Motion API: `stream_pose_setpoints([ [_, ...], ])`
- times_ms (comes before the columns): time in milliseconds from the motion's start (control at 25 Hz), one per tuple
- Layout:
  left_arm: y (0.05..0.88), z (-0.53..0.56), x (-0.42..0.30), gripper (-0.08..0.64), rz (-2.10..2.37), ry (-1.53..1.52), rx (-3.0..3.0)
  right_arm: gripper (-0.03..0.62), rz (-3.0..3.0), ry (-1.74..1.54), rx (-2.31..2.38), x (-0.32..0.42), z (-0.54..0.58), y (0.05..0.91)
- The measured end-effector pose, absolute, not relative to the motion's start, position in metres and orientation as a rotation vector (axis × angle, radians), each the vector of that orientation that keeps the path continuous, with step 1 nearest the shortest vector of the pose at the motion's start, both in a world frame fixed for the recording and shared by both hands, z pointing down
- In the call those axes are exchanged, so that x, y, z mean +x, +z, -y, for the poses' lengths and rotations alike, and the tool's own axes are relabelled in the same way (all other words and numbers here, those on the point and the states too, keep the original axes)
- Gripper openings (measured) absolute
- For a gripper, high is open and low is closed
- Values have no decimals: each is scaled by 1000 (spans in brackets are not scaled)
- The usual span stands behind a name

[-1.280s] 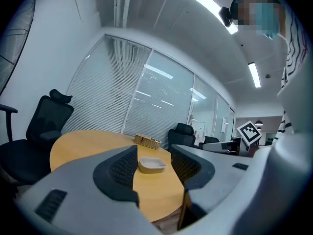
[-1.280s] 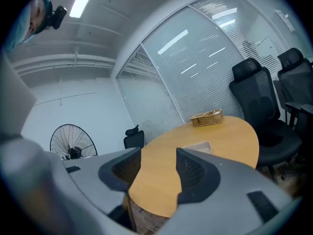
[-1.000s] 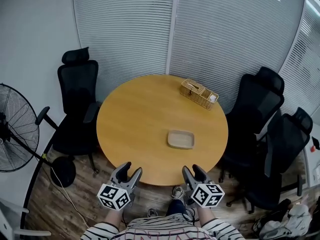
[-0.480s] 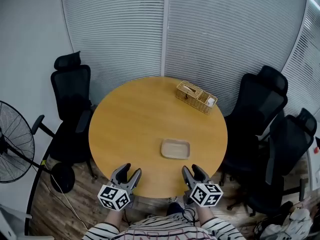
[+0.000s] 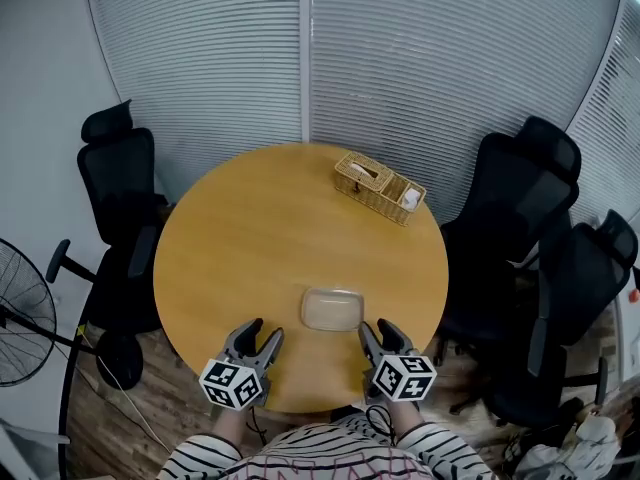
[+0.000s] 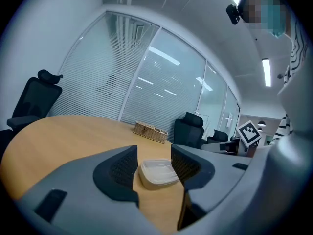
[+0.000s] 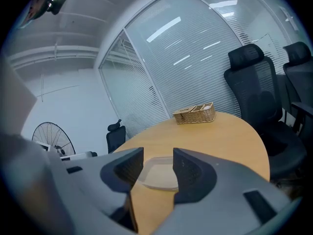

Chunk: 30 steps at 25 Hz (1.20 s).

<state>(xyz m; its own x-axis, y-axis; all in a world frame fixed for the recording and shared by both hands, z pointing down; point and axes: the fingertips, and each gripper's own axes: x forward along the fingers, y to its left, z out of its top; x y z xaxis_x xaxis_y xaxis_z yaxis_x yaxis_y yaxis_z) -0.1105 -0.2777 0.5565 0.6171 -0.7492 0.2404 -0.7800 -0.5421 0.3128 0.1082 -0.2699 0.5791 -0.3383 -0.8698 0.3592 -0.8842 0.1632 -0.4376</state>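
Observation:
A shallow beige tray (image 5: 331, 309) lies on the round wooden table (image 5: 250, 238), near its front edge. My left gripper (image 5: 258, 334) hovers open at the table's near edge, left of the tray, and holds nothing. My right gripper (image 5: 378, 332) is open too, just right of the tray. In the left gripper view the tray (image 6: 157, 172) shows between the open jaws of the left gripper (image 6: 153, 164), some way ahead. In the right gripper view the tray (image 7: 159, 175) sits between the jaws of the right gripper (image 7: 158, 167). Neither gripper touches it.
A wicker basket (image 5: 379, 188) with compartments stands at the table's far right. Black office chairs stand at the left (image 5: 118, 183) and right (image 5: 525, 193). A floor fan (image 5: 18, 313) is at the left. Blinds cover the glass wall behind.
The table and tray have come closer in every view. Both grippers now reach over the table's near edge, flanking the tray. Their jaws stay open.

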Motion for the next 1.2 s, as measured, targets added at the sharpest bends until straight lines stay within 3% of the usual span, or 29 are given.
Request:
stream_pose_setpoints([
  [480,617,338,-51,192,1121,268,2433,189,2322,945,1722,129,323,639],
  [1200,698,368,-27,212,1056,414,2272,189,2266,1022,1615,122,354,700],
])
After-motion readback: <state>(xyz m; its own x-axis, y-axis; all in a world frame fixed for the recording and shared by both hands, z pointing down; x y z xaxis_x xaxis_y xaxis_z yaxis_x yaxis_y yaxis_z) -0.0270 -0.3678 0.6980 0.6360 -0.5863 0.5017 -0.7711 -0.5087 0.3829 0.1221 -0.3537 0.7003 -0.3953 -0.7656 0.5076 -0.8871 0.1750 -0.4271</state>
